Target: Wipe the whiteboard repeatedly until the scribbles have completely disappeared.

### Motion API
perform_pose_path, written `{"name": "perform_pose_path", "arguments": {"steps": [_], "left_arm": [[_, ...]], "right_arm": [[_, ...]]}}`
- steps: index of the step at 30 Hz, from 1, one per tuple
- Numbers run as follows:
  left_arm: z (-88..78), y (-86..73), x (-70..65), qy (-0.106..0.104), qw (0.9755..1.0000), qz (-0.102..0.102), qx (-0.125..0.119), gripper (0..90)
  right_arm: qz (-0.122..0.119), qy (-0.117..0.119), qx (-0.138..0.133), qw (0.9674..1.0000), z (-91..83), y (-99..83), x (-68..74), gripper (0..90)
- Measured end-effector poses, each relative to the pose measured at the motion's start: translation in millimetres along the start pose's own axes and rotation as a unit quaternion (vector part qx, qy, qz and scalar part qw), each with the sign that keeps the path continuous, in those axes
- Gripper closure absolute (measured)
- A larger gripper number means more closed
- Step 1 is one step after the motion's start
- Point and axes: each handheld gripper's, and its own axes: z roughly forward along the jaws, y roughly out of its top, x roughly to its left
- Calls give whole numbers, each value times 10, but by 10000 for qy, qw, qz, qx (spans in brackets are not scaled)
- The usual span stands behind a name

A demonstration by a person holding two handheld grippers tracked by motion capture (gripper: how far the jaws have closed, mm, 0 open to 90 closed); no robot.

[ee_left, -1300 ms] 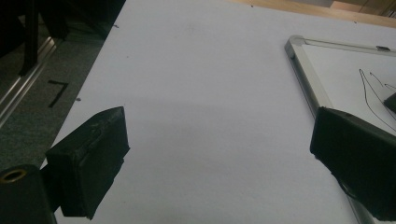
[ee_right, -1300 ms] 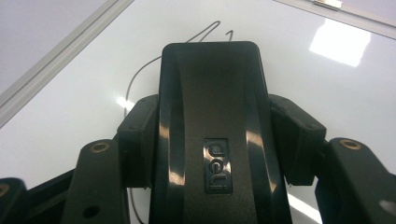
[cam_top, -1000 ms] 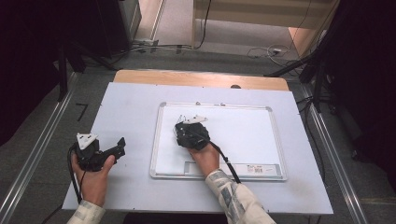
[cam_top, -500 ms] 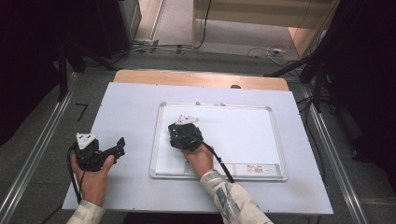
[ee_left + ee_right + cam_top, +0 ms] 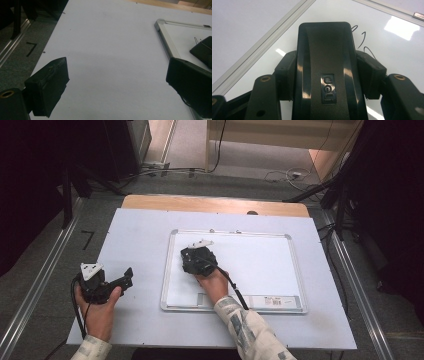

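The black eraser (image 5: 324, 75) is clamped in the right gripper (image 5: 198, 260) and has been drawn leftward across the whiteboard (image 5: 260, 265); pen marks (image 5: 362, 40) remain ahead, so wiping looks unfinished

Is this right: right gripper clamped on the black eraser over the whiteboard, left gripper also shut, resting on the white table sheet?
Not quite. The left gripper is open: the left gripper view shows its jaws wide apart with nothing between them. The rest holds: the right gripper is clamped on the black eraser over the whiteboard.
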Motion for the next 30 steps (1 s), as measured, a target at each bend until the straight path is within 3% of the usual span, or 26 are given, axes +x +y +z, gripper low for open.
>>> {"name": "perform_pose_path", "arguments": {"steps": [11,30], "left_arm": [[2,-3,19,3,10000,-46,-22,48],[-9,-11,50,12,10000,-97,-1,48]], "right_arm": [[77,-81,-8,9999,74,86,-126,377],[370,-378,-5,9986,81,108,-485,377]]}}
